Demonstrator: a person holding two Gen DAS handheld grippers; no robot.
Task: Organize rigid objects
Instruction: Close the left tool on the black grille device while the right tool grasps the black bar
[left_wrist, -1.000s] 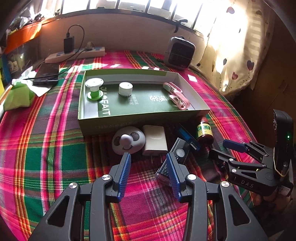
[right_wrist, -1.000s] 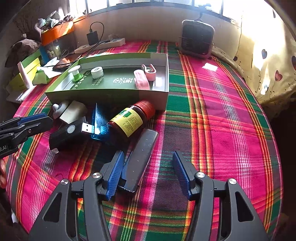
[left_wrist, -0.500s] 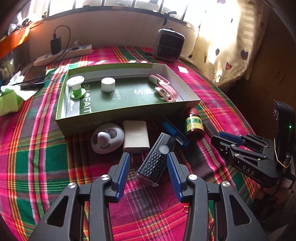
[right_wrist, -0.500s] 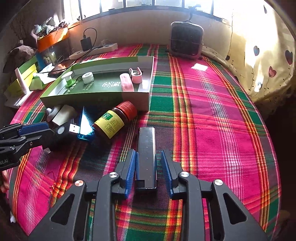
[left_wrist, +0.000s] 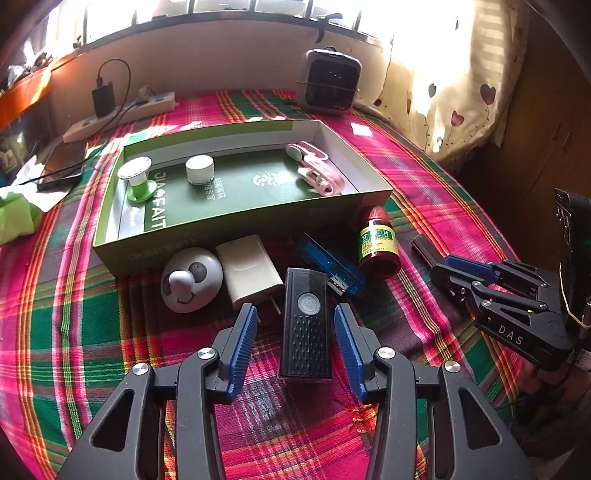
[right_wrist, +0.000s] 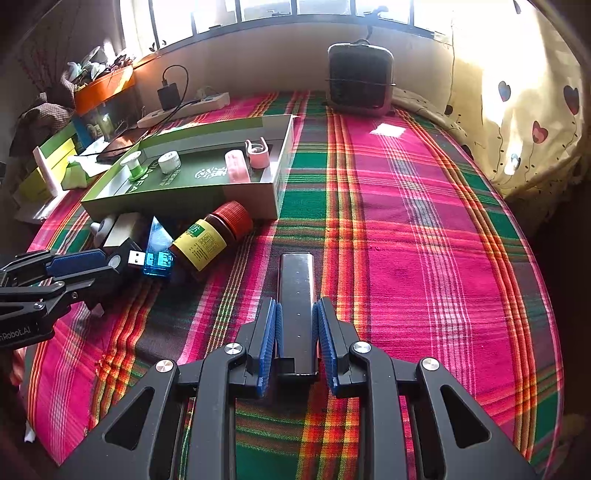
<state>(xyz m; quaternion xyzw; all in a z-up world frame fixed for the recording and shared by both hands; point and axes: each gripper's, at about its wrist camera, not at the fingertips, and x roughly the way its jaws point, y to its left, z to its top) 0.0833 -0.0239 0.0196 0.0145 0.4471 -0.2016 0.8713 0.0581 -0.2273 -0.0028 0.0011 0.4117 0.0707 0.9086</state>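
My left gripper (left_wrist: 295, 314) is open, its blue pads on either side of a black device with a power button (left_wrist: 306, 321) that lies on the plaid cloth. My right gripper (right_wrist: 296, 306) is shut on a slim black bar (right_wrist: 296, 291) that still rests on the cloth. The green box (left_wrist: 236, 218) holds a green-and-white spool (left_wrist: 137, 181), a white jar (left_wrist: 200, 169) and pink clips (left_wrist: 317, 171). In front of it lie a panda-face disc (left_wrist: 192, 278), a white charger (left_wrist: 249, 269), a blue USB stick (left_wrist: 328, 264) and a brown red-capped bottle (left_wrist: 377, 242).
A small grey heater (left_wrist: 330, 82) stands at the far edge. A power strip with a plugged charger (left_wrist: 118, 110) and a phone (left_wrist: 61, 164) lie at the far left. A heart-patterned curtain (right_wrist: 528, 110) hangs at the right. Green packets (right_wrist: 55, 166) sit left.
My left gripper has squared up so the black device lies straight between its open pads. My right gripper has closed tighter onto the slim black bar.
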